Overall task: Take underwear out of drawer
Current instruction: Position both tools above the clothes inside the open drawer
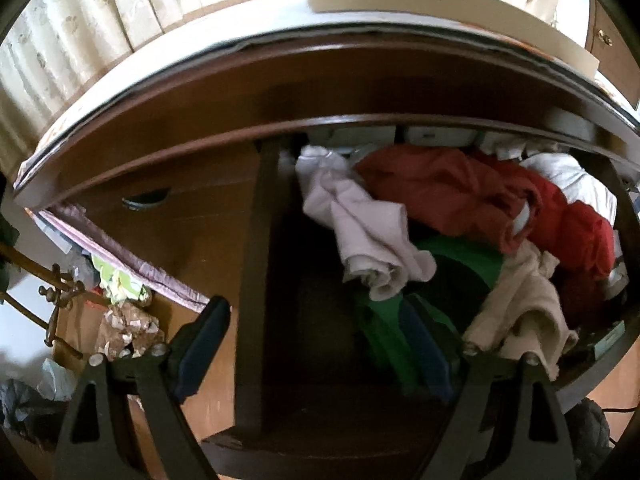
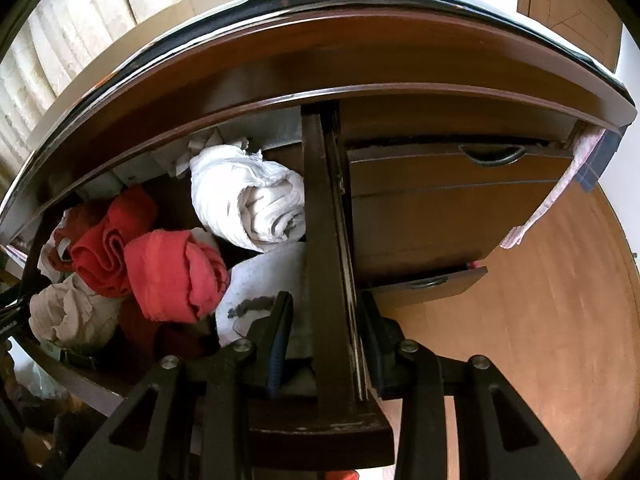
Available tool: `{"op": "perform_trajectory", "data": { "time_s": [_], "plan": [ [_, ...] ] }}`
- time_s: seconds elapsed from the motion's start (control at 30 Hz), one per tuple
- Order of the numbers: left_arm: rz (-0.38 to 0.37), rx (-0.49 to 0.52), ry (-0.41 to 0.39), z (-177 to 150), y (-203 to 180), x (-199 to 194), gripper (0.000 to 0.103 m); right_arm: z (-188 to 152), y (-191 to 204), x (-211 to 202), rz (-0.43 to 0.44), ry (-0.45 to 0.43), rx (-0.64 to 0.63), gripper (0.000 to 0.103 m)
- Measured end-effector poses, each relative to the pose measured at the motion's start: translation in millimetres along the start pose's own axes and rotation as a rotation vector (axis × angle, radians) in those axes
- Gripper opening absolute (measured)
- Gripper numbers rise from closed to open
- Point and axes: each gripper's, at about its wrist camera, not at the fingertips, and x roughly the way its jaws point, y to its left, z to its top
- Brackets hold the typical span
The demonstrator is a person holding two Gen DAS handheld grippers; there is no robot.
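The open drawer (image 1: 256,280) holds a heap of rolled underwear: a pale pink piece (image 1: 372,236), orange-red (image 1: 440,196), red (image 1: 580,232), green (image 1: 460,260), beige (image 1: 520,308). My left gripper (image 1: 314,340) stands open and wide, astride the drawer's left wall, its right finger over the green piece and gripping nothing. In the right wrist view a white roll (image 2: 256,200), red rolls (image 2: 176,272) and a beige piece (image 2: 68,312) lie left of the drawer's right wall (image 2: 326,220). My right gripper (image 2: 326,308) is shut on that wall.
The dresser's top overhangs the drawer's back. To the right are a shut drawer with a handle (image 2: 492,156), a lower drawer (image 2: 432,280) slightly out, a hanging pink cloth (image 2: 560,196) and wooden floor (image 2: 540,320). Left of the dresser, clutter (image 1: 128,328) lies on the floor.
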Motion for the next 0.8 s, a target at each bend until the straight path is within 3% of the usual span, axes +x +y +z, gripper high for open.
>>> {"op": "perform_trajectory", "data": {
  "time_s": [0.33, 0.53, 0.8],
  "plan": [
    [0.044, -0.011, 0.062, -8, 12, 12, 0.088, -7, 0, -2, -0.017, 0.011, -0.014, 0.036],
    [0.023, -0.072, 0.125, -17, 23, 21, 0.088, -15, 3, -7, -0.037, 0.03, -0.04, 0.036],
    [0.05, -0.074, 0.125, -24, 23, 18, 0.088, -23, 0, -9, -0.038, 0.038, -0.044, 0.036]
  ]
}}
